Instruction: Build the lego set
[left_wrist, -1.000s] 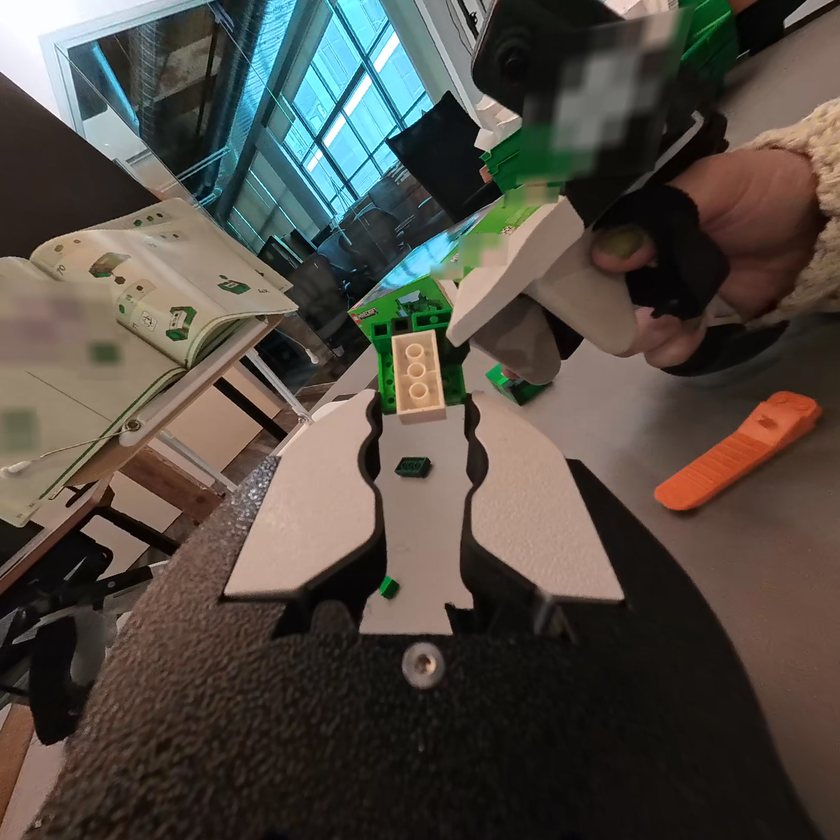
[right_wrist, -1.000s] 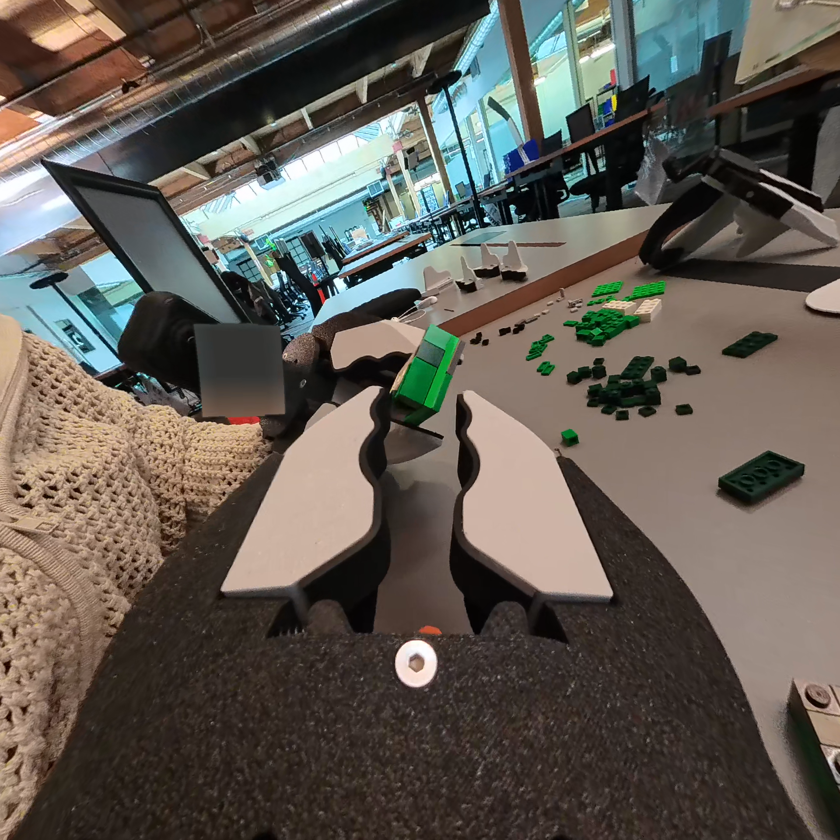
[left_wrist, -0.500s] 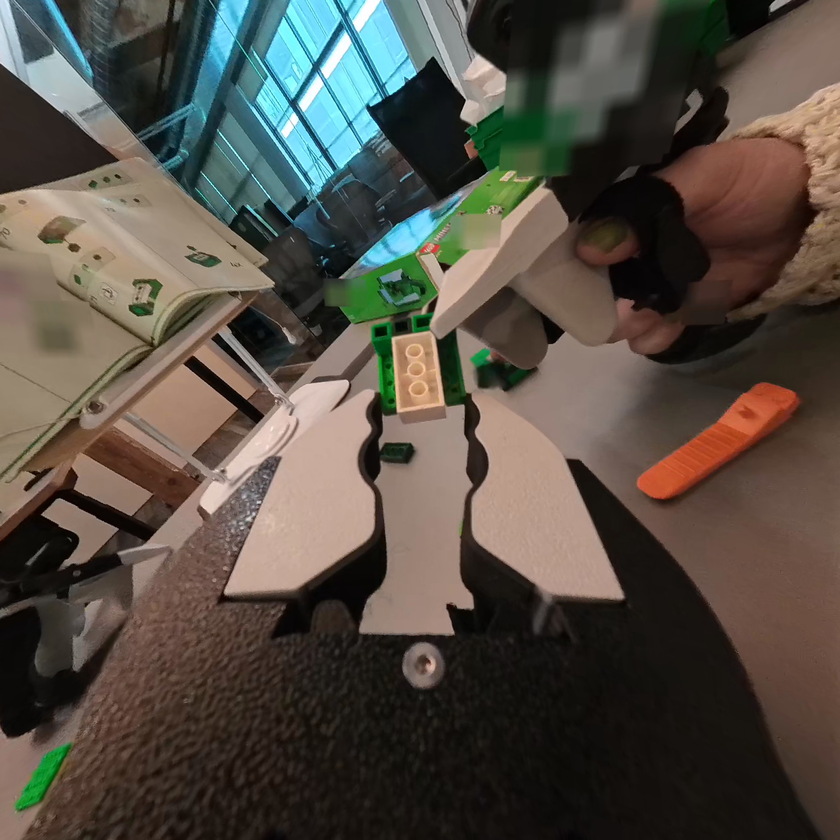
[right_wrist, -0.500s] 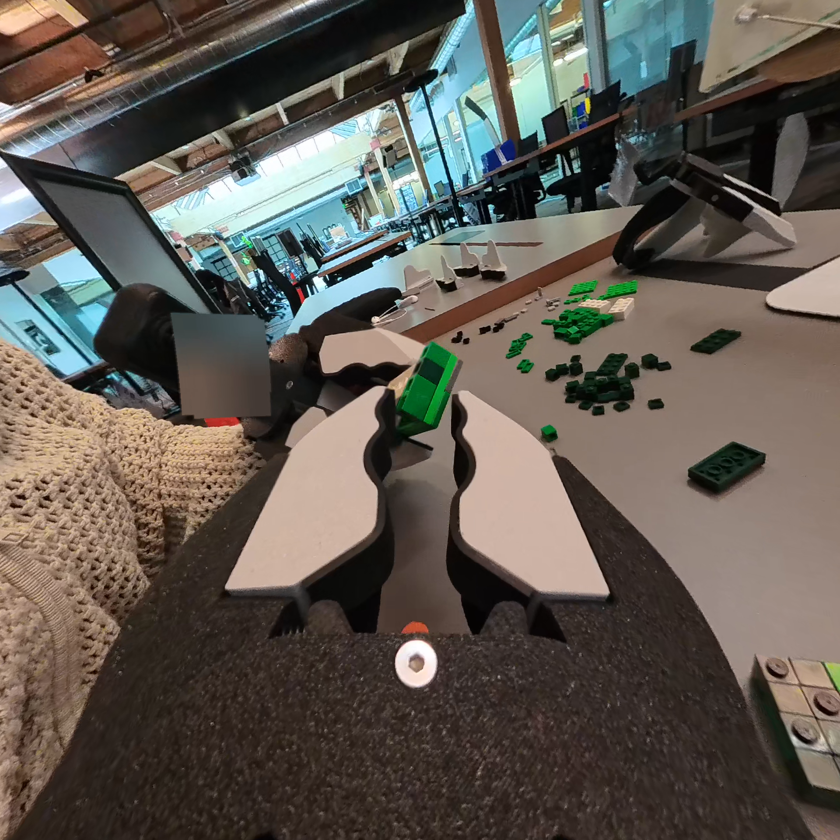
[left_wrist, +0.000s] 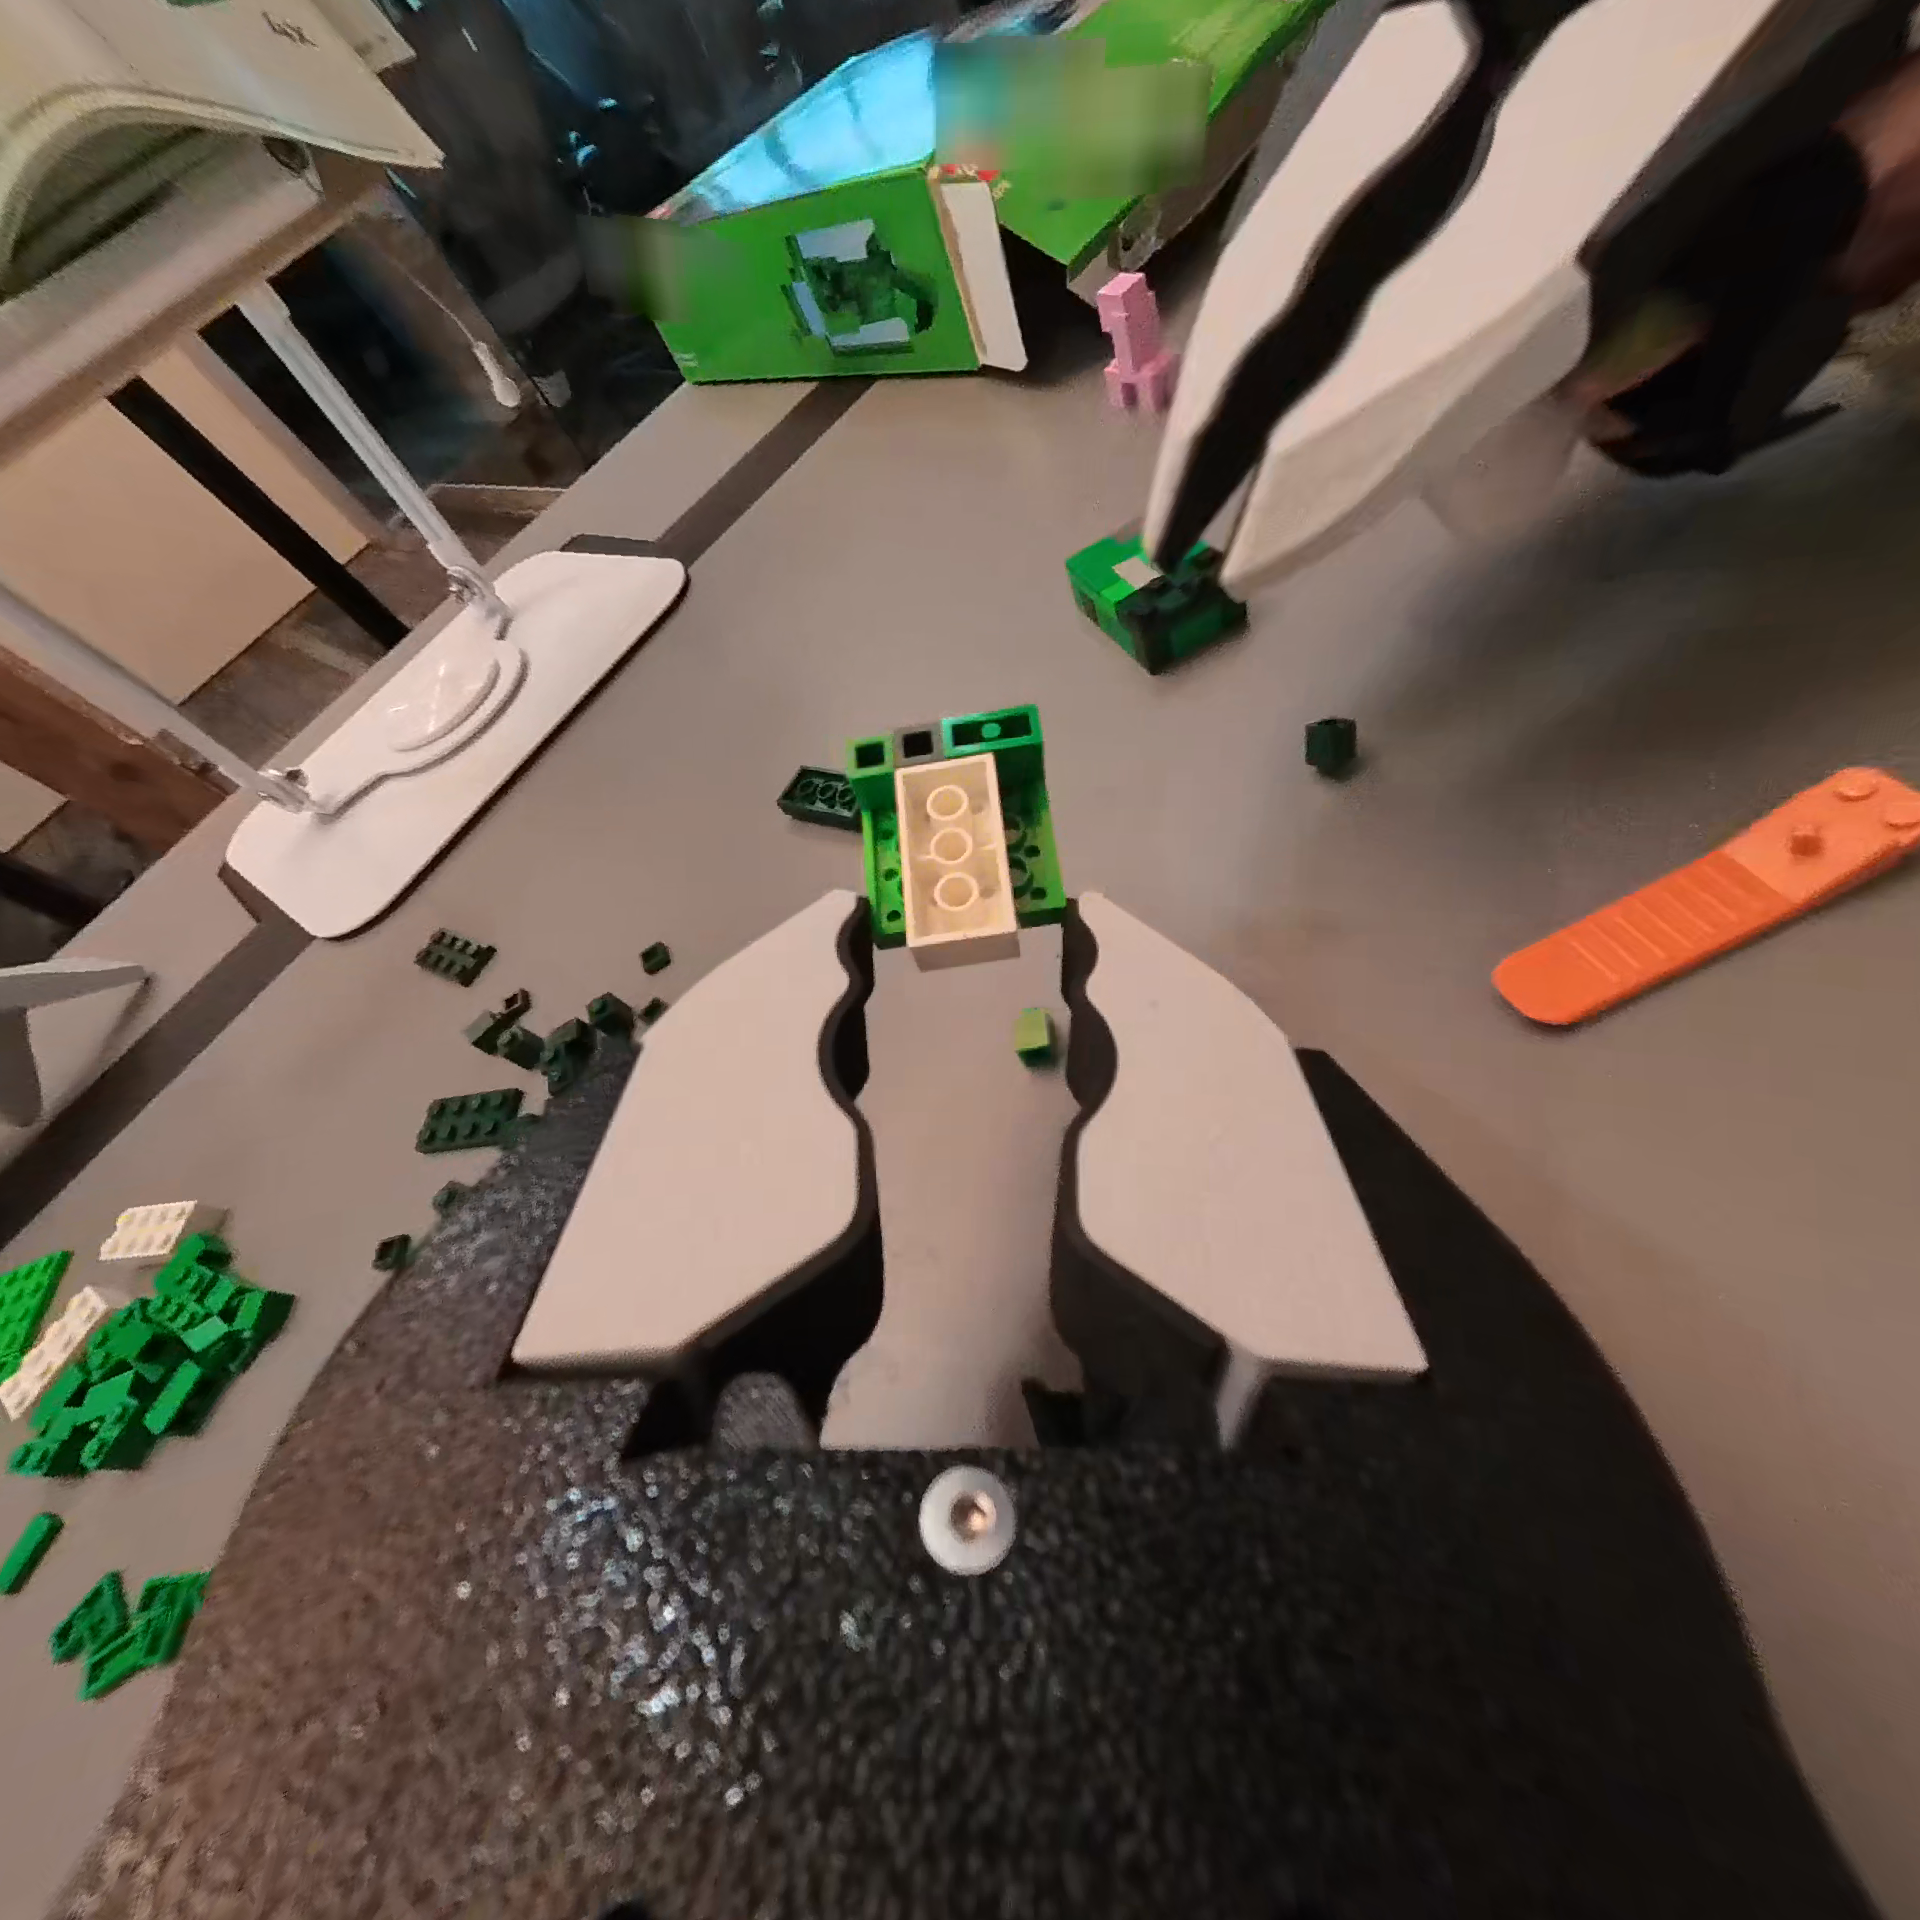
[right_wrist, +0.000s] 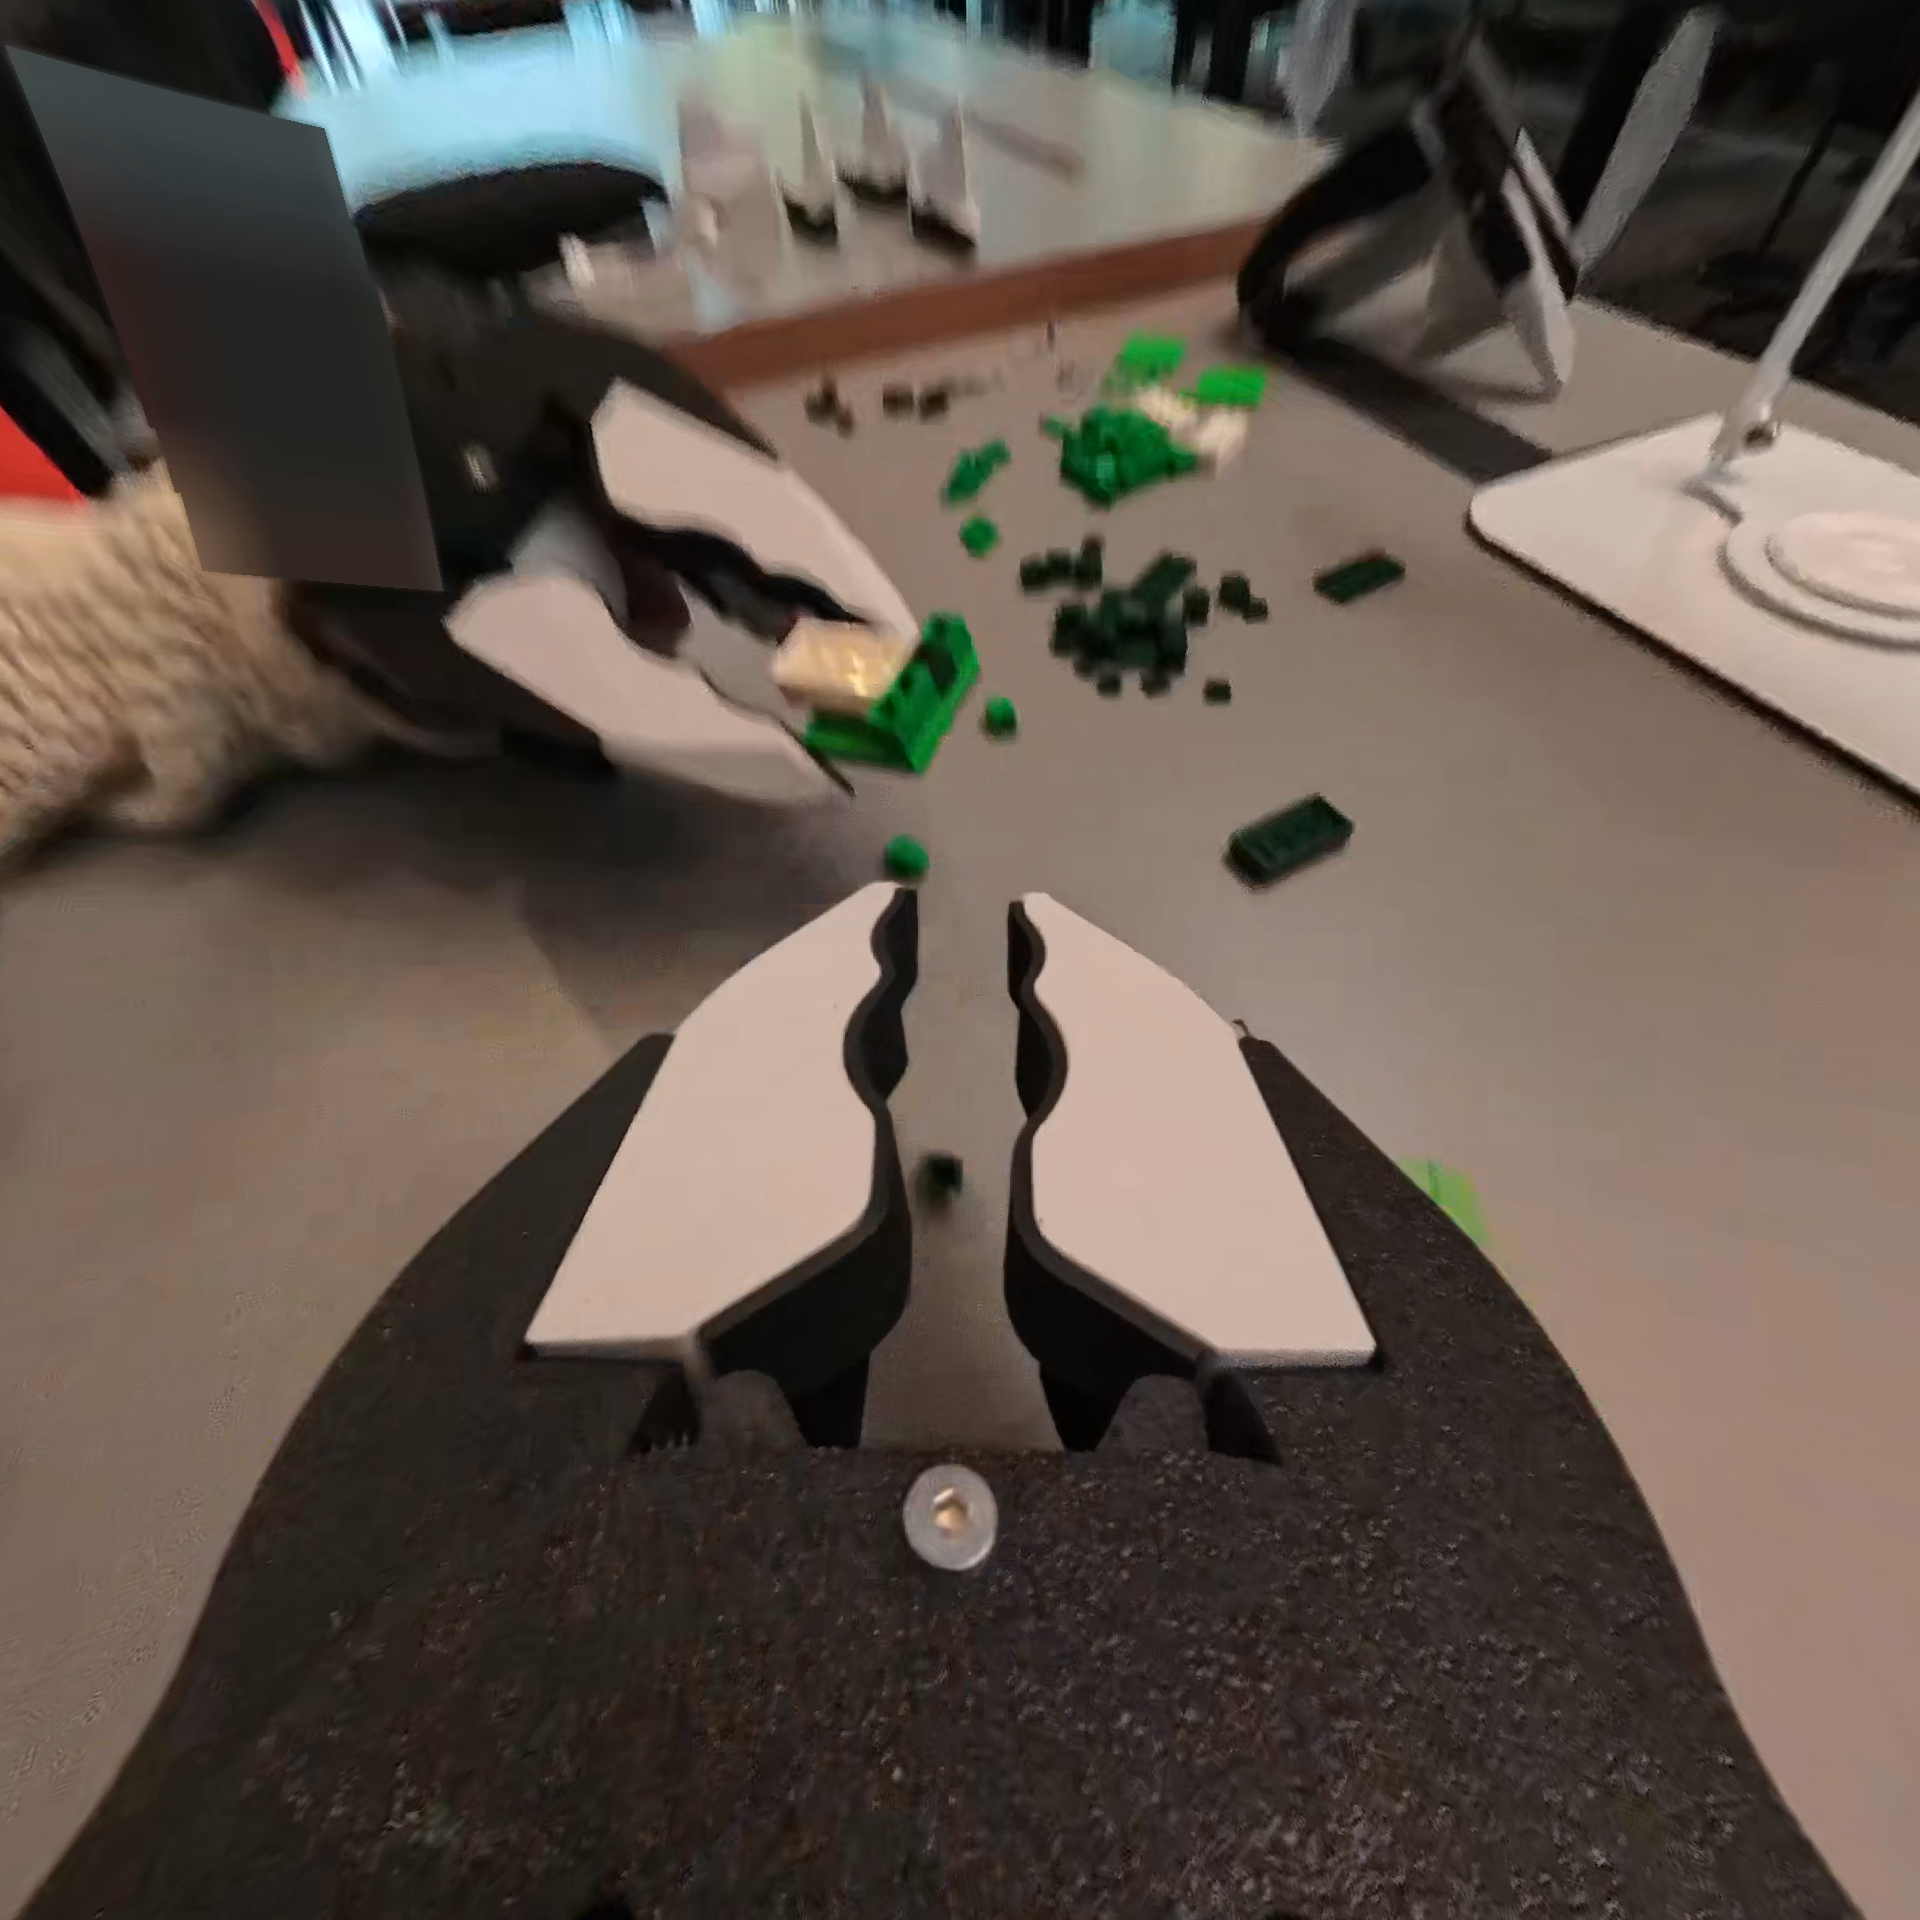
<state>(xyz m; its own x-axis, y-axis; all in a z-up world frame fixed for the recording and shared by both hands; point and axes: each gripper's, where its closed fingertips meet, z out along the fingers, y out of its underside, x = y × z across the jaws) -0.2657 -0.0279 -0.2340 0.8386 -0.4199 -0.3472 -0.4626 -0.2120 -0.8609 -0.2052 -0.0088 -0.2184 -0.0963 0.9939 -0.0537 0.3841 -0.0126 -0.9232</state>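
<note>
My left gripper (left_wrist: 968, 920) is shut on a green lego assembly (left_wrist: 997, 748) with a white brick (left_wrist: 954, 862) on it, held just above the grey table (left_wrist: 1455, 1143). It also shows in the right wrist view (right_wrist: 862, 717), gripping the same assembly (right_wrist: 914, 707). My right gripper (right_wrist: 961, 904) points down at the table, its jaws a narrow gap apart with nothing between them. In the left wrist view its tips (left_wrist: 1195, 551) hang right over a small green and dark green block (left_wrist: 1158, 613).
An orange brick separator (left_wrist: 1714, 894) lies at the right. Loose dark green pieces (right_wrist: 1132, 613) and a bright green pile (right_wrist: 1122, 447) are scattered around. A dark green plate (right_wrist: 1288, 836), a white stand base (left_wrist: 457, 727), a green box (left_wrist: 831, 281) and a pink figure (left_wrist: 1138, 343) stand farther off. The gap from one gripper's tips to the other's is roughly 7 centimeters. Left tips and right tips are each some 11 centimeters from the orange brick separator (left_wrist: 1714, 894).
Both grippers tilted down toward the table. The right gripper left the held assembly, dropped to the small green block, and its jaws narrowed. The left gripper kept its grip.
</note>
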